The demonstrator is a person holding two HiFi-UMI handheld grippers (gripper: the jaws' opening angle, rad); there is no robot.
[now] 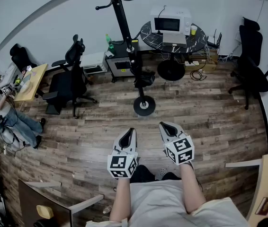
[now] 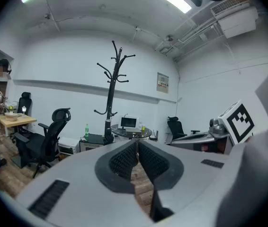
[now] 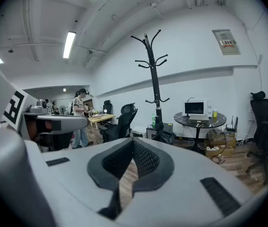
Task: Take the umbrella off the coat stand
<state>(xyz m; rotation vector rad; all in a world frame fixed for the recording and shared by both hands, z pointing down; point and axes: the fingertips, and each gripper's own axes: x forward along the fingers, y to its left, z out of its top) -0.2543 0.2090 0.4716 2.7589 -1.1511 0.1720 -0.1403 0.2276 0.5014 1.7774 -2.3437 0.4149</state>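
The wooden floor (image 1: 209,122) carries the coat stand (image 1: 130,48). Left of the stand is a black chair (image 1: 70,82). Just behind the stand is a low cabinet (image 1: 120,64), to its right a round table (image 1: 172,39), and far right a second chair (image 1: 250,65).

open wood floor (image 1: 205,122) reaches the coat stand (image 1: 123,27); an office chair (image 1: 72,79) stands at its left, a round table (image 1: 149,36) behind it.

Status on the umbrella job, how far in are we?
Done: nothing yet. A dark bundle that looks like the umbrella sits low on the coat stand. In hand: nothing. The left gripper and right gripper are both shut and empty, held well short of the stand across open floor. Left: walk up, open a gripper, grasp the umbrella and lift it off.
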